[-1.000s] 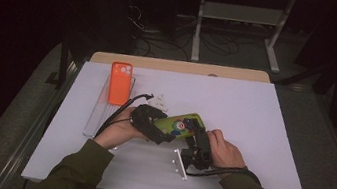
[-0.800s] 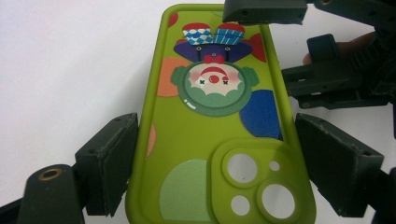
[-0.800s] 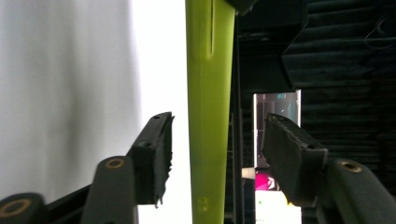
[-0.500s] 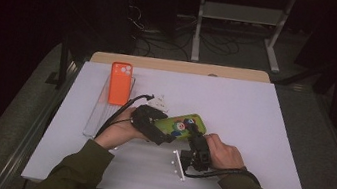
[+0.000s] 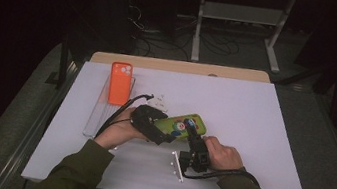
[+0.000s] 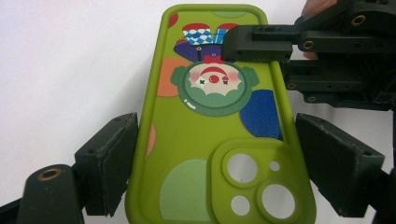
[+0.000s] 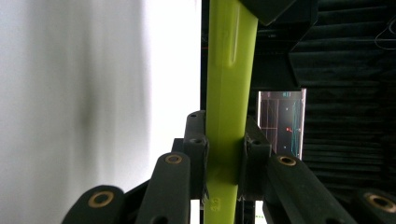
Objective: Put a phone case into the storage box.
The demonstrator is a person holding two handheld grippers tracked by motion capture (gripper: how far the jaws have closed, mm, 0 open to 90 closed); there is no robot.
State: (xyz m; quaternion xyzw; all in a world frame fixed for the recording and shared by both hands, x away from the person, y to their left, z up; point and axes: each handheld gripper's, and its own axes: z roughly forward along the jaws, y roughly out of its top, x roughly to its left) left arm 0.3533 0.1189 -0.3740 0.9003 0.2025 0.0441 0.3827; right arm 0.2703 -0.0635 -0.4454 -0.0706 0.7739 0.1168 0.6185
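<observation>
A lime-green phone case (image 6: 205,140) with a clown picture and round camera holes is held just above the white mat. My left gripper (image 6: 210,172) is shut on it, with one pad on each long side near the camera end. My right gripper (image 7: 226,140) has just been closing and now pinches the case's thin edge (image 7: 231,70) between its pads. In the high view the case (image 5: 179,124) sits at mid-table, with the left gripper (image 5: 163,134) at its left end and the right gripper (image 5: 195,139) coming from the near side. In the left gripper view the right gripper (image 6: 243,46) reaches over the clown end.
An orange phone (image 5: 119,83) lies on a clear tray (image 5: 98,114) at the back left of the white mat (image 5: 252,127). A small white piece (image 5: 157,102) lies beside the left gripper's cable. A white bracket (image 5: 176,164) lies by the right hand.
The right gripper's jaws have drawn in on the edge of the green case. Both hands and the case have kept their places.
</observation>
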